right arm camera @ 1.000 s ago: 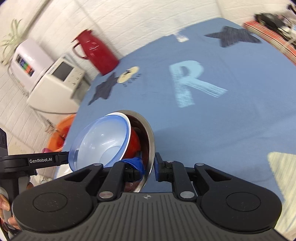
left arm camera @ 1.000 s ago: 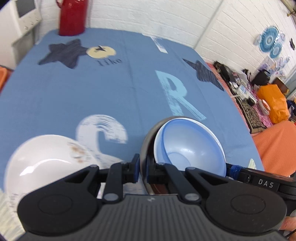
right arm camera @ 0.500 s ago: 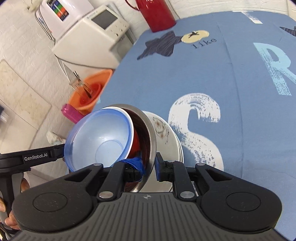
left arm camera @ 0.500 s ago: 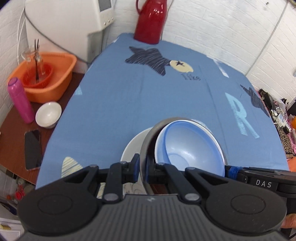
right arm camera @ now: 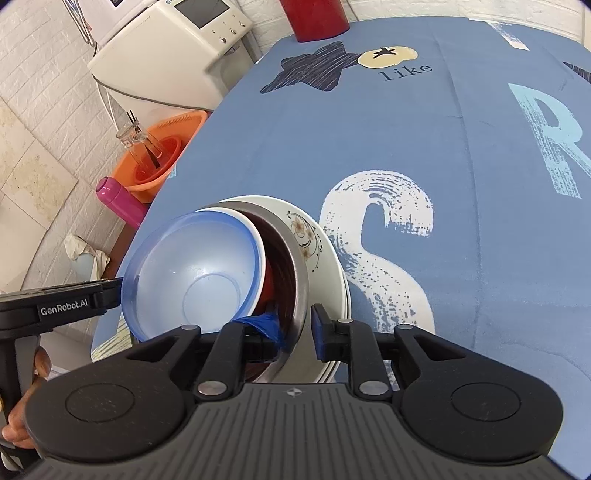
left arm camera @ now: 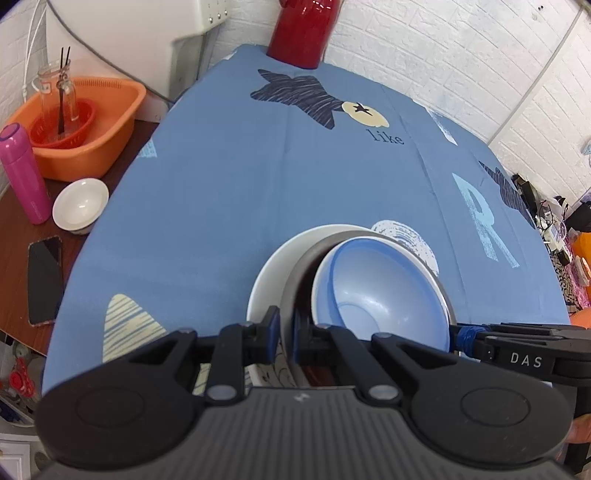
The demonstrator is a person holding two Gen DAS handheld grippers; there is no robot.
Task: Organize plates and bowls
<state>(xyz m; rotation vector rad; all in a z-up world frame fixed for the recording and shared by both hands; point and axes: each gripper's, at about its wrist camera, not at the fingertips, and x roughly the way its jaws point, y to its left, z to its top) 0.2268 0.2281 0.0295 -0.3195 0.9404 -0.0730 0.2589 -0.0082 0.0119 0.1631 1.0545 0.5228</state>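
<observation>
Pale blue plastic bowl (left arm camera: 384, 295) sits nested, tilted, in a red bowl (right arm camera: 269, 284) inside a brushed steel bowl (right arm camera: 295, 266); the stack is held over a white ceramic plate with a flower print (right arm camera: 314, 236) at the near left edge of the blue printed tablecloth (left arm camera: 258, 184). Left gripper (left arm camera: 282, 334) is clenched on the steel bowl's left rim. Right gripper (right arm camera: 295, 326) straddles the opposite rim; its outer pad shows a gap from the metal, so I cannot tell if it grips. Judged step: setting the bowl stack onto the plate (whether it already touches is hidden). Next move calls for lowering level and centred, then releasing both sides. Around: red thermos jug (left arm camera: 303, 29) far, orange plastic basin (left arm camera: 85, 122), pink bottle (left arm camera: 24, 177), small white bowl (left arm camera: 80, 203) and dark phone (left arm camera: 44, 278) on the side table to the left. Nothing blocks the plate; table edge is close.
</observation>
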